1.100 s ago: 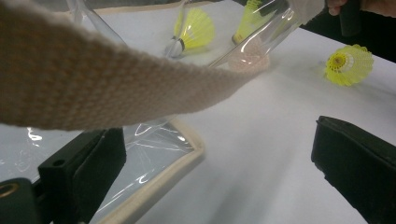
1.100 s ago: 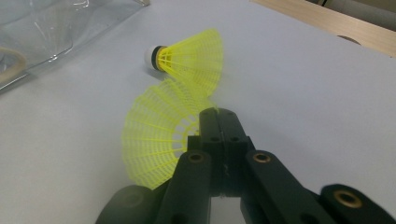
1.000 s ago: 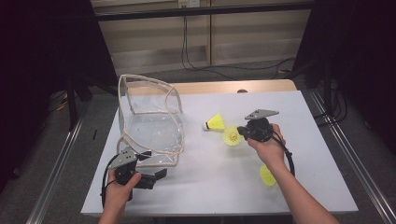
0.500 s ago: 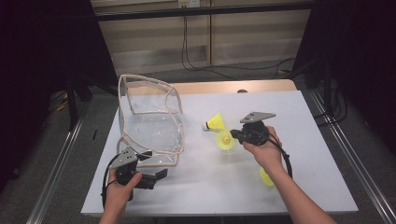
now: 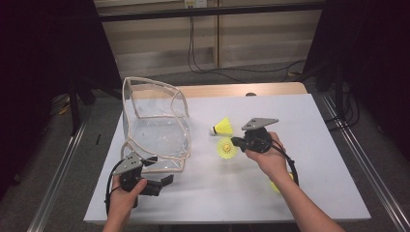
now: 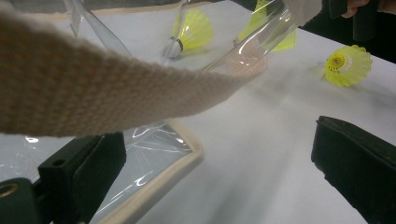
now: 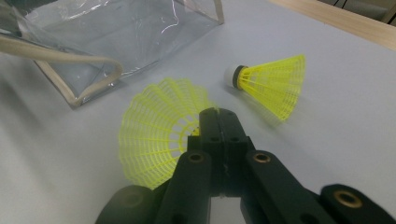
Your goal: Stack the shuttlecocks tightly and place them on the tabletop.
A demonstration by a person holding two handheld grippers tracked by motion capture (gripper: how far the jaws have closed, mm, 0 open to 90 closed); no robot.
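My right gripper (image 5: 237,142) is shut on the skirt rim of a yellow shuttlecock (image 5: 226,148), low over the white table and right of the clear bag (image 5: 154,121). In the right gripper view the closed jaws pinch that mesh skirt (image 7: 154,135). A second yellow shuttlecock (image 5: 223,127) lies on its side just beyond, cork toward the bag (image 7: 271,84). A third (image 5: 276,186) lies partly under the right forearm. My left gripper (image 5: 164,181) stands wide open at the bag's near corner, nothing between its jaws (image 6: 219,154).
The bag stands upright with its mouth open and a beige strap (image 6: 93,93) crossing the left gripper view. The table's bare front strip (image 5: 217,203) lies between the two hands. A wooden ledge (image 5: 232,90) runs along the far edge.
My right gripper has carried its shuttlecock leftward, closer to the bag. The left gripper has stayed put.
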